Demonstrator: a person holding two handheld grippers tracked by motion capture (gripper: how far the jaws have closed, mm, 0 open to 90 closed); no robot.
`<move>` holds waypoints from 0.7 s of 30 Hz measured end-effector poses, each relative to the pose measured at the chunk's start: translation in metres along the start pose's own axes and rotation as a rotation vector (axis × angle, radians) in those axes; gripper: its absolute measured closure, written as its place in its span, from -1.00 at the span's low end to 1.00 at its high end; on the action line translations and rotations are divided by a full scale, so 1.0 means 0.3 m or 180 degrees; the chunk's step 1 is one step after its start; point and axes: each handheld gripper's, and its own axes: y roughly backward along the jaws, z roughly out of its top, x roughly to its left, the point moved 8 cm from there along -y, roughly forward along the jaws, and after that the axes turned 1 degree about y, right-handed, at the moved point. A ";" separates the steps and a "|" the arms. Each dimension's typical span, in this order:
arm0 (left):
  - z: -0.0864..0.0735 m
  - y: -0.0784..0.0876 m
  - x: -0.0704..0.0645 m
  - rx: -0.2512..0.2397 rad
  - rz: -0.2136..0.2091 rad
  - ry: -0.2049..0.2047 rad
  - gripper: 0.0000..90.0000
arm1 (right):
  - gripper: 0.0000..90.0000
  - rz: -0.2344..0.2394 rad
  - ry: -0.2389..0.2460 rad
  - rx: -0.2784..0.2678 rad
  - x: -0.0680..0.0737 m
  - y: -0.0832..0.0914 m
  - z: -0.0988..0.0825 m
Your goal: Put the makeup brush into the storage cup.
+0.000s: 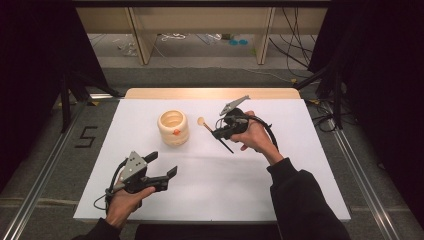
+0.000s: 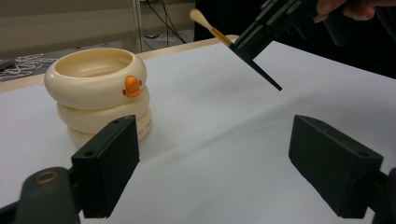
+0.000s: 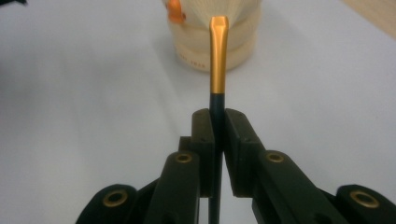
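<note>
A cream ringed pot point(image 1: 173, 127) with a small orange duck bill stands upright on the white table point(image 1: 210, 190); it also stands at the left in the left gripper view point(image 2: 99, 93). My right gripper point(image 1: 218, 133) is shut on a makeup brush point(image 1: 212, 132) with a dark handle, gold ferrule point(image 3: 218, 56) and pale bristle head. The brush hangs above the table just right of the pot, bristles toward it, handle end point(image 2: 266, 77) slanting down. My left gripper point(image 1: 164, 171) is held low at the front left, open with nothing between its fingers point(image 2: 106, 165).
A wooden strip point(image 1: 212, 93) edges the table's far side. Metal rails point(image 1: 360, 175) run along both sides on the floor, and cables point(image 1: 295, 45) lie behind the table. Dark curtains flank the area.
</note>
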 end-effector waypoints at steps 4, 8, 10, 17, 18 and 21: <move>0.001 0.001 0.002 -0.0004 0.0002 0.0021 -0.65 | 0.84 0.0030 -0.0023 -0.0213 0.009 0.017 0.021; 0.002 0.001 0.002 -0.0015 -0.0005 0.0042 -0.64 | 0.84 0.0043 -0.0035 -0.0348 0.015 0.026 0.033; 0.001 0.001 0.003 -0.0007 -0.0004 0.0033 -0.65 | 0.84 0.0026 -0.0014 -0.0383 0.015 0.028 0.035; 0.001 0.001 0.003 -0.0003 0.0005 0.0038 -0.64 | 0.84 -0.0013 -0.0038 -0.0575 0.024 0.042 0.051; 0.001 0.001 0.004 -0.0003 0.0013 0.0026 -0.64 | 0.84 -0.0042 -0.0047 -0.0635 0.025 0.043 0.057; 0.000 0.001 0.004 0.0001 0.0015 0.0033 -0.64 | 0.84 -0.0041 -0.0054 -0.0699 0.034 0.051 0.065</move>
